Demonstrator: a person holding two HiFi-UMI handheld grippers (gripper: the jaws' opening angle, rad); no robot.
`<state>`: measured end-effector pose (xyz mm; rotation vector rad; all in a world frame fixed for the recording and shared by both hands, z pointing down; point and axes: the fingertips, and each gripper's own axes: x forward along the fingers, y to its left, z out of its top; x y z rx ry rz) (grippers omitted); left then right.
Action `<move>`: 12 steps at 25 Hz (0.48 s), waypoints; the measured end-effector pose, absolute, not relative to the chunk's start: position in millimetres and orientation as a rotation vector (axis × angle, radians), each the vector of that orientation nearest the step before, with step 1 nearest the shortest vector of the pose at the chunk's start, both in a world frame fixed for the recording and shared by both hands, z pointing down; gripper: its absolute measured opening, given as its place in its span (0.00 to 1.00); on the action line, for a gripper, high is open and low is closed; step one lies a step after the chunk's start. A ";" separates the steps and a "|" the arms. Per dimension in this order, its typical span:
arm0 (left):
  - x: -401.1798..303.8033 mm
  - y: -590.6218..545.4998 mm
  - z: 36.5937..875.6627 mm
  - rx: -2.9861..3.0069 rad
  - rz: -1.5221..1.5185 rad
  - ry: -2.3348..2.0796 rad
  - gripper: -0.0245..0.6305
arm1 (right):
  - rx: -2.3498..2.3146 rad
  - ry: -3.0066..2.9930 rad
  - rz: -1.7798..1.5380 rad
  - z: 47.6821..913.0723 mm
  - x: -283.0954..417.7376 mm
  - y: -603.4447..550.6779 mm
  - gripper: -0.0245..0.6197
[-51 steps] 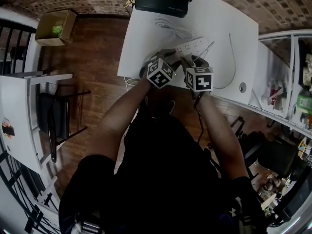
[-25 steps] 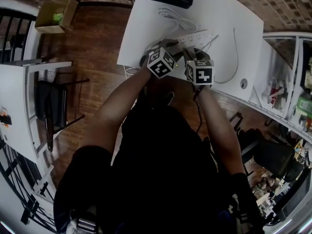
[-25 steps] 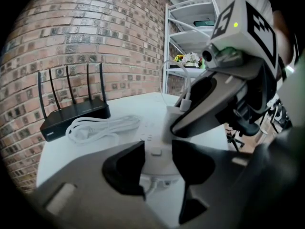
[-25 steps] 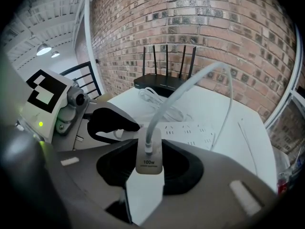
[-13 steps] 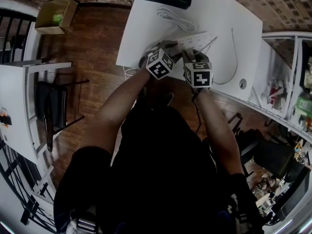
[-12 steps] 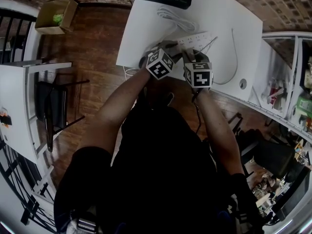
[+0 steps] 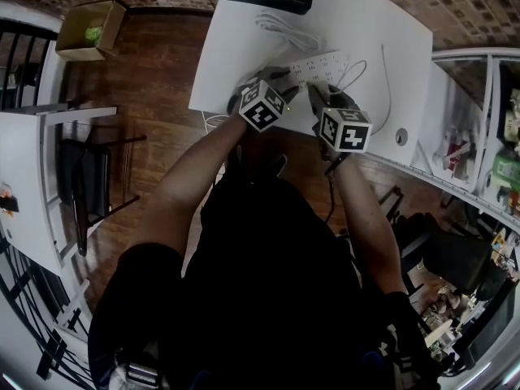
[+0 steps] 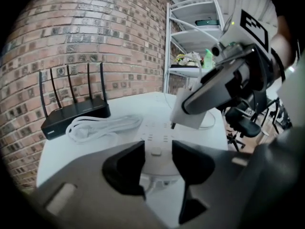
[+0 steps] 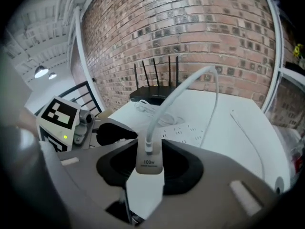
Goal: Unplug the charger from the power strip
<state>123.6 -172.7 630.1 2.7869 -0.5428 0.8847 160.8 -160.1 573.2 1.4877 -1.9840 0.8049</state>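
Leftward, the left gripper [image 8: 157, 154] is clamping its fingers on the near end of the power strip [image 8: 158, 131], pinning it to the counter [image 7: 390, 39]. Rightward, the right gripper [image 9: 150, 163] is gripping the charger [image 8: 193, 113] between its fingers, prongs clear just above the strip. The charger's cable [image 9: 190, 80] is arching over the strip, so a careless pull away risks snagging and dragging it.

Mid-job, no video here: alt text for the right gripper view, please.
The right gripper clamps a white charger between its fingers, cable arcing up and away. Beyond, a power strip lies on the white table, a router against the brick wall.
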 end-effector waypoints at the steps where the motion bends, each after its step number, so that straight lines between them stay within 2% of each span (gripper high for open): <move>1: 123.5 -172.5 629.0 2.786 0.890 -0.551 0.31 | 1.505 -2.015 0.850 570.0 162.3 -158.5 0.25; 12: 102.0 -142.2 569.8 2.669 0.651 -0.671 0.30 | 1.750 -2.226 1.352 539.6 208.7 -130.0 0.26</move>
